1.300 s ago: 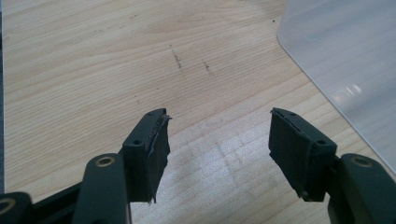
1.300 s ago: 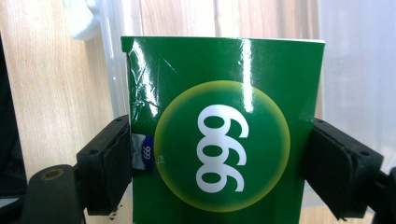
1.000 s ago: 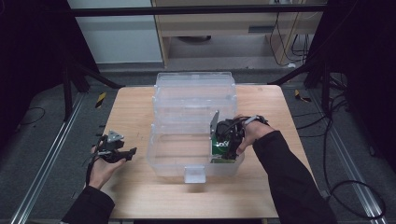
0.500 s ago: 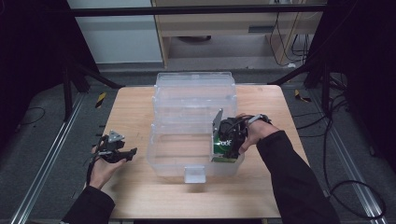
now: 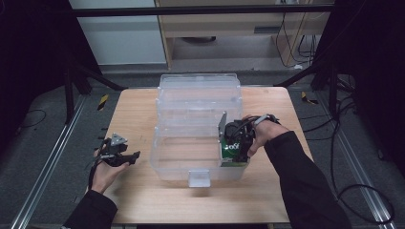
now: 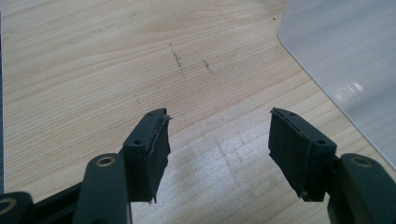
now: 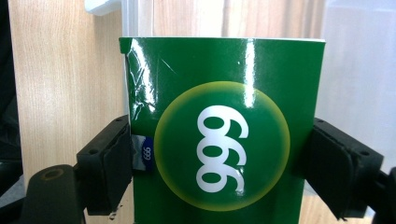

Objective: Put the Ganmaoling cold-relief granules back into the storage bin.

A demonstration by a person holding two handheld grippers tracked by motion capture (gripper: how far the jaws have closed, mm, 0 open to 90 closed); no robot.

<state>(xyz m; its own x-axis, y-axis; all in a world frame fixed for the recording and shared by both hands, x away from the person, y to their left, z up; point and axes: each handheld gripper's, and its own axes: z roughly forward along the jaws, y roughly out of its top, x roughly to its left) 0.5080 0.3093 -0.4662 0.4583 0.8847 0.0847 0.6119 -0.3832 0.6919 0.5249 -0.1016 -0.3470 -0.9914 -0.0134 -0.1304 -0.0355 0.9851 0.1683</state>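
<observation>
Clamping a glossy green carton (image 7: 224,135) printed with white "999" in a yellow-rimmed circle, the right gripper (image 5: 237,143) holds it at the clear plastic bin's (image 5: 176,164) 3 o'clock corner. At the wooden table's (image 5: 138,105) 9 o'clock, the left gripper (image 6: 217,140) gapes wide, holding nothing.

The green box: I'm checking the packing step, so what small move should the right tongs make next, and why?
Probably lower it a little further and then open. The right tongs clamp the green box by its sides, at the near right corner of the clear bin. The left tongs are open over the table.
</observation>
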